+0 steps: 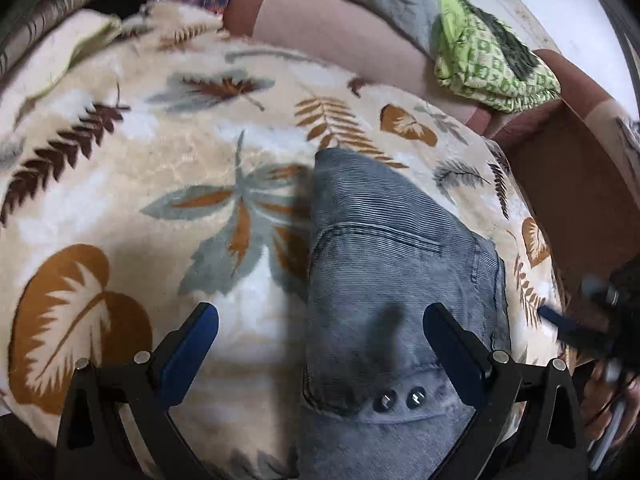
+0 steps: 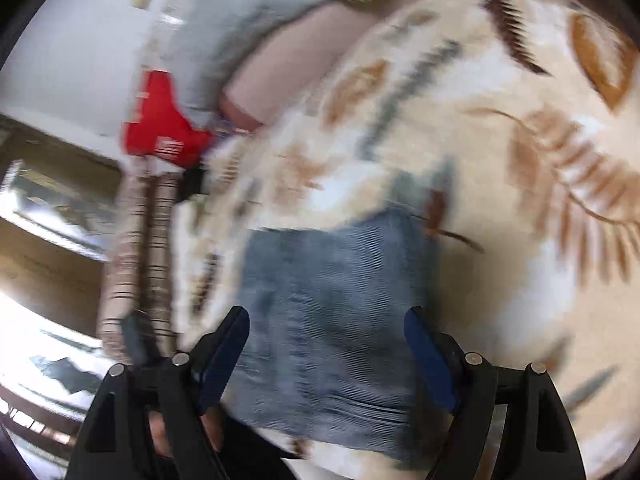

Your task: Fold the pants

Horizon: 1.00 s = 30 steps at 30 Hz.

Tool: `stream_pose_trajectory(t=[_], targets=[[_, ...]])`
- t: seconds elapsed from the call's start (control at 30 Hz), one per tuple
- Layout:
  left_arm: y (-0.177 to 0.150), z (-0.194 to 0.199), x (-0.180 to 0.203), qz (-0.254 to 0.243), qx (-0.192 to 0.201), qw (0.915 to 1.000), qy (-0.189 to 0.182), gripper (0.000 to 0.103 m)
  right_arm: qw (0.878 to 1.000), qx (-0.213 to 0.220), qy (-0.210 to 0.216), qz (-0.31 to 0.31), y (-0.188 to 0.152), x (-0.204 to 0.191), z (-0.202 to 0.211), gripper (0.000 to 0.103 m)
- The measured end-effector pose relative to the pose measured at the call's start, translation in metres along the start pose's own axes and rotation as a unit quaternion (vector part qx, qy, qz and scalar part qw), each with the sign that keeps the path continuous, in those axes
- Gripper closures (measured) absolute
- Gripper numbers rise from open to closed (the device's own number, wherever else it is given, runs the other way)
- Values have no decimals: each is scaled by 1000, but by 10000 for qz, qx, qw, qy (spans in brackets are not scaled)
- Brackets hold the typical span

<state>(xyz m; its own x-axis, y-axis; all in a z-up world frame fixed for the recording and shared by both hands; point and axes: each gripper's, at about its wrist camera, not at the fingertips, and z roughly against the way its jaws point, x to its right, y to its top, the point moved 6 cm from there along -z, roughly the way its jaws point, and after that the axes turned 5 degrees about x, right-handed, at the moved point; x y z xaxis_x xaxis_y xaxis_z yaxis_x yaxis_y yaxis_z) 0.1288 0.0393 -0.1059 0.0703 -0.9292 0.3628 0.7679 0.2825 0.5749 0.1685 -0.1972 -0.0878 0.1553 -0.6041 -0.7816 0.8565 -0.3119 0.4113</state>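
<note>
Left gripper (image 1: pixel 320 332): I see both blue-padded fingers (image 1: pixel 192 344) spread wide, nothing between them. It hangs over the near end of the jeans (image 1: pixel 396 280); the right finger sits above the denim, the left one above the blanket (image 1: pixel 120 184). I can't tell if either pad touches the cloth.

Right gripper (image 2: pixel 326 338): jaws wide apart too, holding nothing. That view is badly motion-blurred. The jeans (image 2: pixel 332 320) fill the gap between its fingers and run away from it as a short blue-grey block.

Jeans: grey-blue corduroy-ribbed denim, lying as a narrow folded strip on the blanket, right of centre in the left view. Two metal studs (image 1: pixel 400 398) and a pocket seam show at the near end; the far end tapers to a rounded tip.

Blanket is cream fleece with brown, ochre and grey leaf prints, spread over a brown couch (image 1: pixel 360 28). A green patterned cloth (image 1: pixel 484 60) sits bunched on the couch's far right, well apart from the jeans. A red bag (image 2: pixel 160 128) lies at the far left. The right gripper shows blurred at the right edge of the left view.
</note>
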Motion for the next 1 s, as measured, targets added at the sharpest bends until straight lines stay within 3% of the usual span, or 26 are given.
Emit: stream_pose_trajectory(t=[0.1, 0.17, 0.23, 0.27, 0.3, 0.4, 0.47, 0.57, 0.6, 0.63, 0.67, 0.7, 0.73, 0.83, 0.9, 0.93, 1.0], targets=[[-16, 0, 10, -382, -39, 9988, 302, 1, 9990, 85, 420, 155, 8, -17, -22, 21], [-33, -9, 14, -694, -172, 9960, 530, 1, 9972, -148, 720, -135, 12, -9, -55, 21], [-43, -10, 11, -795, -197, 9951, 548, 1, 9971, -418, 352, -538, 6, 25, -86, 29], [-42, -6, 10, -786, -137, 9950, 593, 1, 9947, -375, 258, -924, 3, 39, -90, 38], [-40, 0, 10, -780, -68, 9950, 624, 1, 9938, -267, 296, -1033, 5, 37, -85, 38], [-33, 17, 19, -895, 232, 9933, 695, 1, 9990, -99, -91, -438, 9, 3, -61, 35], [-35, 18, 23, -978, 295, 9924, 683, 1, 9993, -105, 326, -155, 13, -28, -56, 30], [-50, -3, 23, -1072, -14, 9914, 754, 0, 9963, -266, 812, 92, 14, -57, -79, 24], [-48, -5, 21, -994, 56, 9925, 707, 0, 9959, -417, 793, 91, 12, -54, -90, 24], [-48, -6, 19, -896, 13, 9939, 644, 0, 9966, -695, 430, 43, 8, -42, -111, 27], [-46, -4, 17, -816, -36, 9946, 633, 0, 9957, -927, -31, -12, 2, -23, -131, 48], [-45, -1, 18, -784, -15, 9950, 621, 0, 9961, -860, -199, -87, 1, -9, -136, 68], [-41, 7, 18, -772, 73, 9954, 564, 1, 9962, -804, -278, -162, 3, -6, -134, 72], [-34, 28, 18, -747, 508, 9947, 497, 1, 9955, -899, -276, -89, 3, -9, -134, 72], [-40, 18, 14, -902, 337, 9926, 745, 1, 9953, -915, -320, -52, 2, -10, -135, 72], [-52, -1, 11, -1073, -94, 9901, 897, 0, 9952, -906, -368, -54, 2, -13, -137, 72], [-56, -4, 5, -940, 6, 9924, 790, 0, 9944, -915, -532, 18, 2, -15, -125, 69]])
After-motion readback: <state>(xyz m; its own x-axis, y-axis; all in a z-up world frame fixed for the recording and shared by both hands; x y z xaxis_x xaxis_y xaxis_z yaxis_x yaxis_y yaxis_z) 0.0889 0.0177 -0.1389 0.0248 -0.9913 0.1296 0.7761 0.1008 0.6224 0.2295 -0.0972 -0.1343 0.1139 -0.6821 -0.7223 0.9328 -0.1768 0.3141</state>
